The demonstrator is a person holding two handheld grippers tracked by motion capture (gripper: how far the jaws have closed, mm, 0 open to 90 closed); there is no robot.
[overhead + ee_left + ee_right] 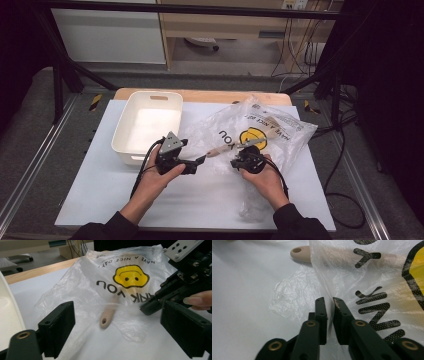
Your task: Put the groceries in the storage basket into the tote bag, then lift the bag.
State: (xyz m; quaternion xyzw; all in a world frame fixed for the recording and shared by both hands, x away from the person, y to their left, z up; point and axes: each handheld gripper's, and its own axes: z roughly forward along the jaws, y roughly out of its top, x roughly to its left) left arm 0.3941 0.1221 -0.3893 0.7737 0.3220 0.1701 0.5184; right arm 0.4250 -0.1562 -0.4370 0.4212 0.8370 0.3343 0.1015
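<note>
Inside bag point(130, 272) — handle hole point(104, 321), L-gripper view.

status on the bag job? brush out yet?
Done: wooden handle pokes out of the plastic bag mouth. In hand: right claw pinches the bag's edge; left claw hangs open before the handle. Left: grip it, pull it clear; white bin waits alongside.

Table point(100, 190): tub point(147, 125), bag point(260, 132)

So the tub point(148, 126) sits near the tabletop's point(200, 200) far left corner, the plastic bag point(260, 131) sprawls across the right half, brush point(225, 148) inside it, handle poking out.
</note>
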